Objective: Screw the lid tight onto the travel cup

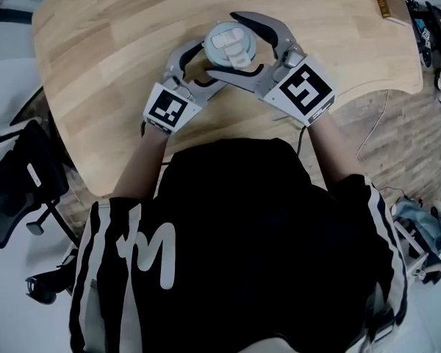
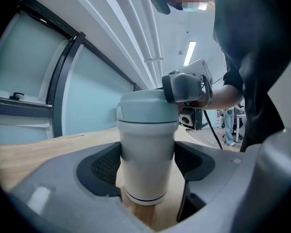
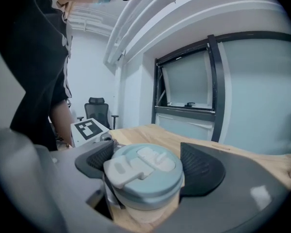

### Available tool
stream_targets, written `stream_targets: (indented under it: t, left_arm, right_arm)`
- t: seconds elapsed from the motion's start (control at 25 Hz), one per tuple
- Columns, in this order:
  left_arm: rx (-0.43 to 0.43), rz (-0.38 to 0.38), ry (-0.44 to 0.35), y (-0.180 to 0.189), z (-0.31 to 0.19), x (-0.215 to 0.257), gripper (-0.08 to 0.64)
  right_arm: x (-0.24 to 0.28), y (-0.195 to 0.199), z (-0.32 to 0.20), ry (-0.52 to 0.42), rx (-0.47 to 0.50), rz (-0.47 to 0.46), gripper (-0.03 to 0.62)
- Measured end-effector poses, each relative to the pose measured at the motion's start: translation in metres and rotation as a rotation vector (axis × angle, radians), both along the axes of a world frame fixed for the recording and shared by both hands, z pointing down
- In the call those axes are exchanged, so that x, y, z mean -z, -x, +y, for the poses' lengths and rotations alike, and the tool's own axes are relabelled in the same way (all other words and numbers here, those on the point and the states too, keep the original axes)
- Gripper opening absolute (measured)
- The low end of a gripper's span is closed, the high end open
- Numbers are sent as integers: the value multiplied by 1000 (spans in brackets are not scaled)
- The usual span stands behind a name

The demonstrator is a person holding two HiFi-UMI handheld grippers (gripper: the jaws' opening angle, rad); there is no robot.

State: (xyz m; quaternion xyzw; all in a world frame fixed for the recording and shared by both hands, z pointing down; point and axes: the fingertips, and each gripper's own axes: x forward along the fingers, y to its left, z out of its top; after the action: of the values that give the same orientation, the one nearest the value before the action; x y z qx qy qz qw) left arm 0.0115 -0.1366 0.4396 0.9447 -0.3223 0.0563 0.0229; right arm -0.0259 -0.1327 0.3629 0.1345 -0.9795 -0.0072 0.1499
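As left tool (image 2: pixel 148 165) clamps travel cup (image 2: pixel 147 147), right tool (image 3: pixel 146 165) grips lid (image 3: pixel 143 174), contents hidden

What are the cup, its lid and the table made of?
The travel cup: smooth matte cream, probably plastic or coated metal. The lid: pale green, likely moulded plastic, by its flip cap. The table: light wood, showing grain and plank joints.

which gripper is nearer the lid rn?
Right. The right gripper has its jaws on either side of the lid, at lid height. The left gripper has its jaws on the cup body, below the lid.
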Motion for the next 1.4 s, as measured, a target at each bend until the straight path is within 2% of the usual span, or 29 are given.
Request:
stream_targets:
  t: [0.16,0.48,0.92,1.4]
  left_arm:
    - [-19,-13,-15,-1,0,1,351]
    - [-26,-14,-4,-2,0,-1,351]
    - [-23,-28,-8,-5,1,0,351]
    - [3,-39,2,-5,0,-1,351]
  right_arm:
    - [-2,-1,-3,0,-79,12,428]
    - [-3,-3,-6,6,-170,27,428]
    - [-1,-6,-13,-14,-371,-2,419]
    - [-1,-11,-19,-8,-520,-1,417]
